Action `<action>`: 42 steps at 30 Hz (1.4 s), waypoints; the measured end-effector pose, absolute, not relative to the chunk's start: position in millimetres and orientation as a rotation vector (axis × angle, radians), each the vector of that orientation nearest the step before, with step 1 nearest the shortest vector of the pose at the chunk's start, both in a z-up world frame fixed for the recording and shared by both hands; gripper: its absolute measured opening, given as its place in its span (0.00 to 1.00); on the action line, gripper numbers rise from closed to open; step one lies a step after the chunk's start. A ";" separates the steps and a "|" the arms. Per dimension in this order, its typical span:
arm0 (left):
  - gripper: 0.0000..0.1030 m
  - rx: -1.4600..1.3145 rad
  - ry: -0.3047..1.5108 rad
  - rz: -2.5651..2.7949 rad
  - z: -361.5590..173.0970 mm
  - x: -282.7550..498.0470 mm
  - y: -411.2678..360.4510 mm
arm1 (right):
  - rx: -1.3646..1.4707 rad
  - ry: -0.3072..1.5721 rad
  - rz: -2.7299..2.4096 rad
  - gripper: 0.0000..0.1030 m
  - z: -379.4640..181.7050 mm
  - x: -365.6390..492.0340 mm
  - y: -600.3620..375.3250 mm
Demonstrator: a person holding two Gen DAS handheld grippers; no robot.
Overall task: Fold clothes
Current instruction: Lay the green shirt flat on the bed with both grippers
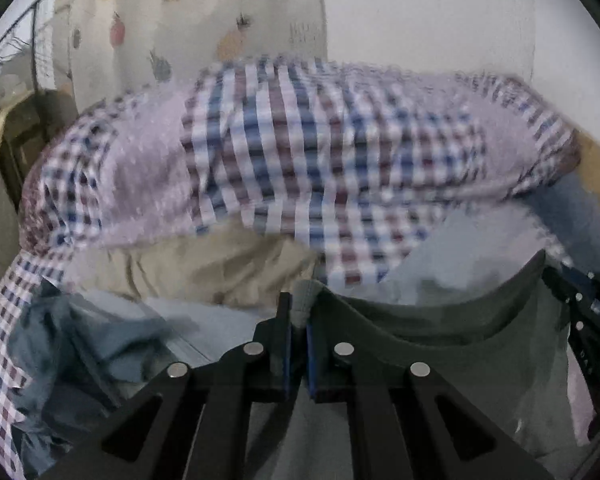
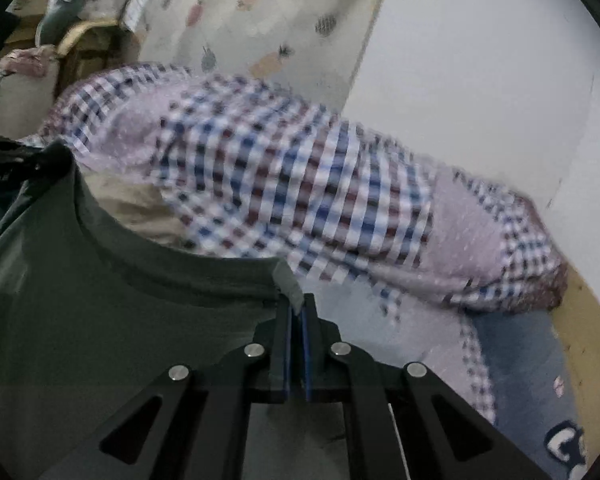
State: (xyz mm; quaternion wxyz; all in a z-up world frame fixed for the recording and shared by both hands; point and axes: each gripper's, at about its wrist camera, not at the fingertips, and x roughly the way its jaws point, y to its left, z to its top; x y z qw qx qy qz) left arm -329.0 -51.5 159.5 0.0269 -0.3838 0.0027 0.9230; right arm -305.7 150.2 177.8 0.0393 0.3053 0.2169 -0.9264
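Clearly both grippers were pinched shut on the dark green T-shirt, one at each end of its neckline.

Nearest, the left gripper [image 1: 299,322] and right gripper [image 2: 296,312] each clamped a shoulder seam of the dark green T-shirt [image 2: 100,300], whose ribbed collar sagged between them, body hanging below. Soft, light and limp, it would droop unless kept taut; the shoulders seemed the right hold. Beyond lay beige cloth [image 1: 204,268], then the plaid quilt [image 1: 320,152] heaped across the bed.
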 end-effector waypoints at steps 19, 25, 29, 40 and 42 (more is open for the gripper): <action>0.80 -1.239 -0.476 2.698 146.0 -283.5 -131.1 | 0.938 0.386 -2.800 0.64 167.8 -262.9 187.9; 0.80 -1.080 -0.524 2.695 183.8 -162.5 -169.3 | 0.854 0.168 -2.662 0.67 214.2 -123.1 227.8; 0.83 -0.984 -0.560 2.735 200.0 -60.6 -195.1 | 0.853 0.096 -2.626 0.68 218.5 -11.0 256.6; 0.83 -0.956 -0.521 2.833 132.0 160.5 -197.4 | 1.051 0.177 -2.580 0.68 142.9 192.5 258.4; 0.83 -0.996 -0.500 2.825 108.1 179.8 -192.5 | 1.044 0.245 -2.543 0.68 131.4 206.8 237.4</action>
